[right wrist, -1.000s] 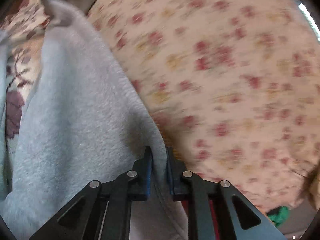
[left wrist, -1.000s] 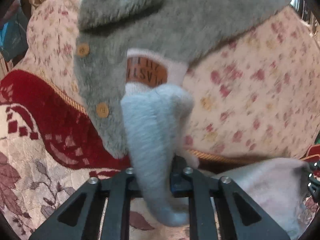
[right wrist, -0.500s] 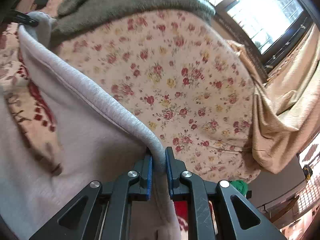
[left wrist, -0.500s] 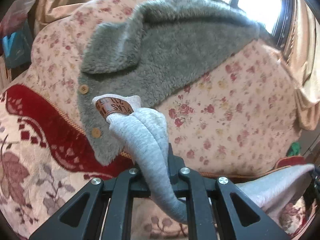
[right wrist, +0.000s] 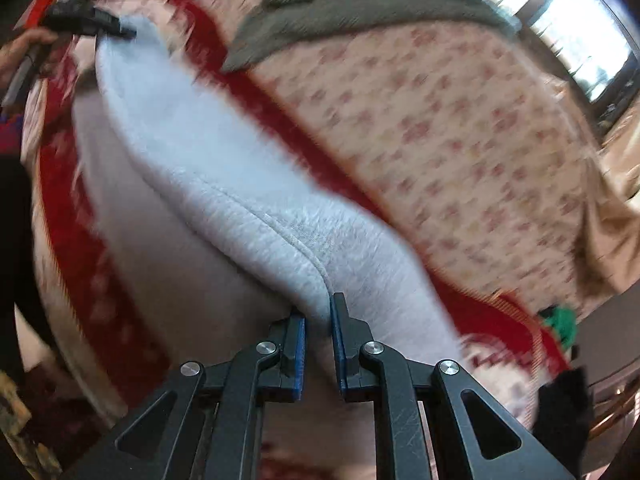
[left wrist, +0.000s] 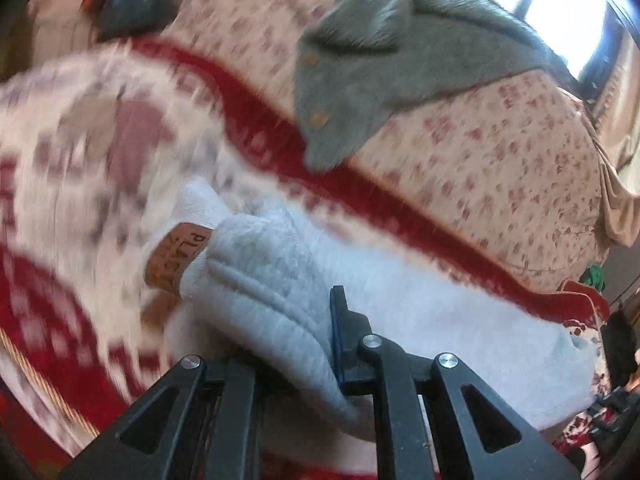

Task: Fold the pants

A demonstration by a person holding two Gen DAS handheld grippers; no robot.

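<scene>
Light grey fleece pants [left wrist: 420,304] hang stretched between my two grippers over a red and cream patterned blanket [left wrist: 80,168]. My left gripper [left wrist: 304,344] is shut on one end of the pants, by a brown leather label [left wrist: 176,260]. My right gripper [right wrist: 318,320] is shut on the seamed edge of the pants [right wrist: 248,200]. The left gripper [right wrist: 100,26] shows far off at the top left of the right wrist view, gripping the pants' other end. The views are blurred by motion.
A sofa back with a floral cover [left wrist: 500,160] rises behind, with a grey-green fleece jacket [left wrist: 384,60] with buttons draped over it. A bright window [right wrist: 580,12] is at the upper right. Something green [right wrist: 560,324] lies at the sofa's right end.
Both grippers have dropped with the pants toward the blanket. The pants, held up in front of the sofa back before, now stretch out low over the red and cream blanket.
</scene>
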